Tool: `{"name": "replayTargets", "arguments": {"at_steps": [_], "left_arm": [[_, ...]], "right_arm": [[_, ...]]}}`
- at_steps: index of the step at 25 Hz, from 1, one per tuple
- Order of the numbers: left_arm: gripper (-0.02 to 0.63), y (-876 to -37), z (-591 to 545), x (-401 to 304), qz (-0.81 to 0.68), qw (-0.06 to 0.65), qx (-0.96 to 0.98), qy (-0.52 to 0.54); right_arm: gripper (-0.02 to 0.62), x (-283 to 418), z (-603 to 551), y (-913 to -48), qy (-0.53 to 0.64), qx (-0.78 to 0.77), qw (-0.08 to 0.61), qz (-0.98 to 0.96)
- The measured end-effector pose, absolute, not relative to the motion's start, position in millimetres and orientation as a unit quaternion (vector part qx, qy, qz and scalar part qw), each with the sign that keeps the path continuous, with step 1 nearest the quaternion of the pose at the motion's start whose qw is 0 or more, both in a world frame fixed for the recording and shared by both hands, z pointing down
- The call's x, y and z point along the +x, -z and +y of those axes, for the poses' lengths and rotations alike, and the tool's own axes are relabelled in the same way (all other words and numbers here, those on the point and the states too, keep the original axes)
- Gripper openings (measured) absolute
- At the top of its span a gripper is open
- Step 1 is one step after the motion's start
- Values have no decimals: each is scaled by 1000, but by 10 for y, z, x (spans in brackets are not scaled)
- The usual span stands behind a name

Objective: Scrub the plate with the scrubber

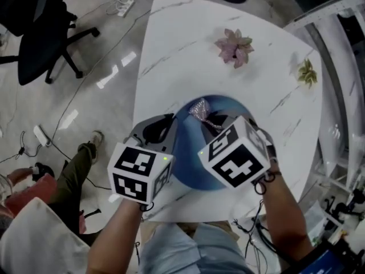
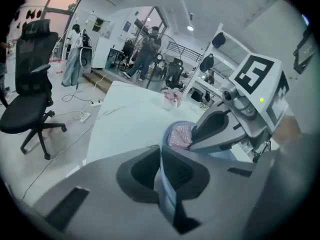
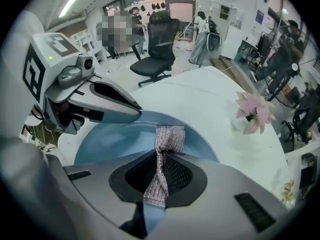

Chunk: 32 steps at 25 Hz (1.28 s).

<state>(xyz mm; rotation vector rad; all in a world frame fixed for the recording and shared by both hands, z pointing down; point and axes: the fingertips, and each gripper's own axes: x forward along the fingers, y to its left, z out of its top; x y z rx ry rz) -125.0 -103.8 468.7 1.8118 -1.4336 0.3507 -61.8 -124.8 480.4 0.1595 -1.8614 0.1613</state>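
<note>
The left tongs (image 2: pixel 162 156) are closed on the rim of the plate (image 3: pixel 115 136), with the thin edge pinched between the pads. The right tongs (image 3: pixel 161 159) are clamped on the scrubber (image 3: pixel 169 138), a glittery silver-pink mesh strip. It is squeezed at its waist, and its free end flares over the plate's inside. The plate is round and plain pale blue. It sits at the near edge of the worktop (image 1: pixel 188 44), between both tongs. There is one plate and one scrubber. A pink flower (image 1: pixel 234 47) and a yellow-green flower (image 1: pixel 307 72) stand toward the far right edge.
</note>
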Motion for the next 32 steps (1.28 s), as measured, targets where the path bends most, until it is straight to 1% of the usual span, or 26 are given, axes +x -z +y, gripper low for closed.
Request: {"name": "replayTargets", "arguments": {"at_steps": [3,12,18,28,32], "left_arm": [[15,-4709,-1019,-1239,-558,400,712,-149],[18,-4706,-1062,-1274,-562,418,706,-110],[18,-4706,-1065,-1273,-561,408,708,-129],[17,-4704,-1013,-1320,-568,399,704,-153],[17,-4711,-1018,-1320,-569,397,702,-161]], "right_arm": [[55,-701,-1162,-4809,-48,43,593,-803],[52,-773,-704,-4817,-60,17,585,-809],[52,-792,-327,-4806,-72,-16,573,-816],[51,-608,174,-4786,-144,-58,566,-810],[51,-449,200,-4791,-173,-45,567,-804]]}}
